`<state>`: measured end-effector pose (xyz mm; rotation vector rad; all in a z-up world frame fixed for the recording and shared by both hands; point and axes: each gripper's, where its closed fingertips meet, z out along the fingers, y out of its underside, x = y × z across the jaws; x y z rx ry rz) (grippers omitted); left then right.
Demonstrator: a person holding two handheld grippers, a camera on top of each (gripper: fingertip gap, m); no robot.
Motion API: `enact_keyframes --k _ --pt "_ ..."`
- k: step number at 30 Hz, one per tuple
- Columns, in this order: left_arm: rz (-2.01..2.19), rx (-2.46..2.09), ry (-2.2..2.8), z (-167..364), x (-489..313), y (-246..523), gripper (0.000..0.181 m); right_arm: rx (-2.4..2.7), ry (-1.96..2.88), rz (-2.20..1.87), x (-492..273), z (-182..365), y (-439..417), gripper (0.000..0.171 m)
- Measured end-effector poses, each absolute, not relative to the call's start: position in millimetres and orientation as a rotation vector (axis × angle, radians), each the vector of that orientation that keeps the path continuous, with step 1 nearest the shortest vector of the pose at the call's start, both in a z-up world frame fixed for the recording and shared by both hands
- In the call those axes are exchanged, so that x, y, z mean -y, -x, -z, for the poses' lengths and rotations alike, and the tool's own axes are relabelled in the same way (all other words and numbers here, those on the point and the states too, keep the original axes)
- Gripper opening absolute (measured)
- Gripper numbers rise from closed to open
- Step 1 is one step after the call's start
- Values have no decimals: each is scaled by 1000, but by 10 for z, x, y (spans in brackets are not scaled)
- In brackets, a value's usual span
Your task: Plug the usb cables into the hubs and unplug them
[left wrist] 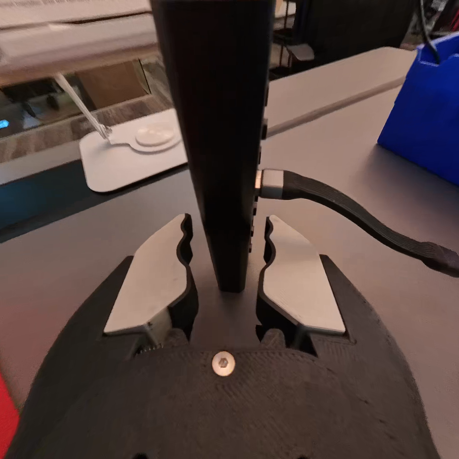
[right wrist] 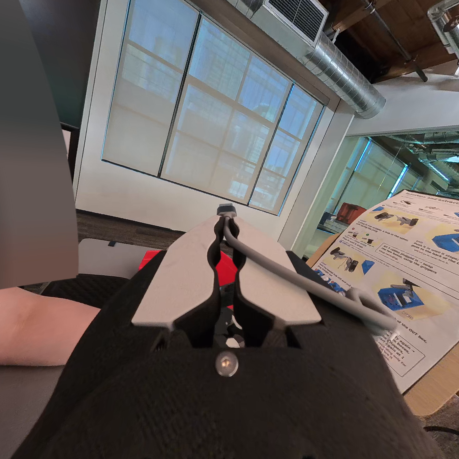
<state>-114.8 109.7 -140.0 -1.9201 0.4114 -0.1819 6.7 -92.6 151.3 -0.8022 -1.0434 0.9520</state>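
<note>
My left gripper [left wrist: 227,244] is open around the black hub [left wrist: 218,149], which stands on the table [left wrist: 323,111] with a black cable [left wrist: 335,198] plugged in; a blue box [left wrist: 427,119] is near. My right gripper [right wrist: 225,221] pinches a grey cable [right wrist: 260,263], lifted.

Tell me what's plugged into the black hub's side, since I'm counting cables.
One black cable, silver plug, sits in the black hub; other ports look empty. Its far side is hidden.

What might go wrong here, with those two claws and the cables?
1. The left hand-held gripper stands open around the black hub, not clamping it; the hub could tip.
2. The right hand-held gripper pinches the grey cable just behind its plug, which may twist or slip.
</note>
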Motion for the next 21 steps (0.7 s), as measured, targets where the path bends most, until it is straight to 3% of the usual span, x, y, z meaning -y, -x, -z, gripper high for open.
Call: enact_keyframes --k 8,11,14,21 --pt "176 -416 2120 1683 -1150 1185 51 1053 815 -935 879 -1498 -74 5" --pt "193 -421 2141 1711 -1149 1174 31 1057 823 -923 850 -1480 -66 5" --pt "228 -417 2144 1707 -1144 1169 30 1051 846 -909 778 -1445 -56 5" --pt "340 -410 2075 1287 -1037 1095 30 972 980 -871 408 -1304 -72 5"
